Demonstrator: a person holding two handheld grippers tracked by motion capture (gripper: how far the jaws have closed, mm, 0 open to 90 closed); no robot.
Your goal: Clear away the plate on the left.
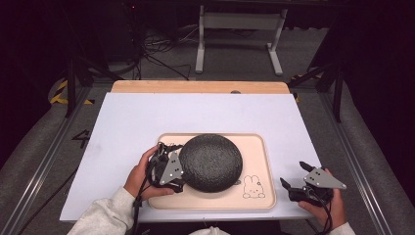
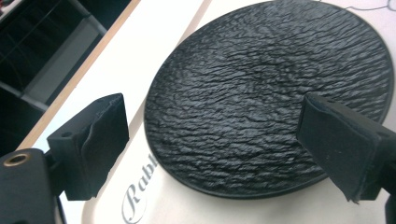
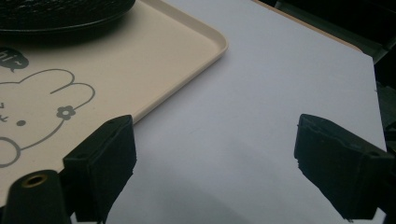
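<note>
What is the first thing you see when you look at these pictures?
A big black plate with a rough, rippled surface sits on a beige tray in the middle of the white table. A little rabbit drawing is printed near the tray's front right corner. The open left tool is at the plate's left edge.

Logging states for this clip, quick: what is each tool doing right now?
Left tool: open, jaws spread over the black textured plate, gripping nothing.
Right tool: open, empty, over the white table cover.
</note>
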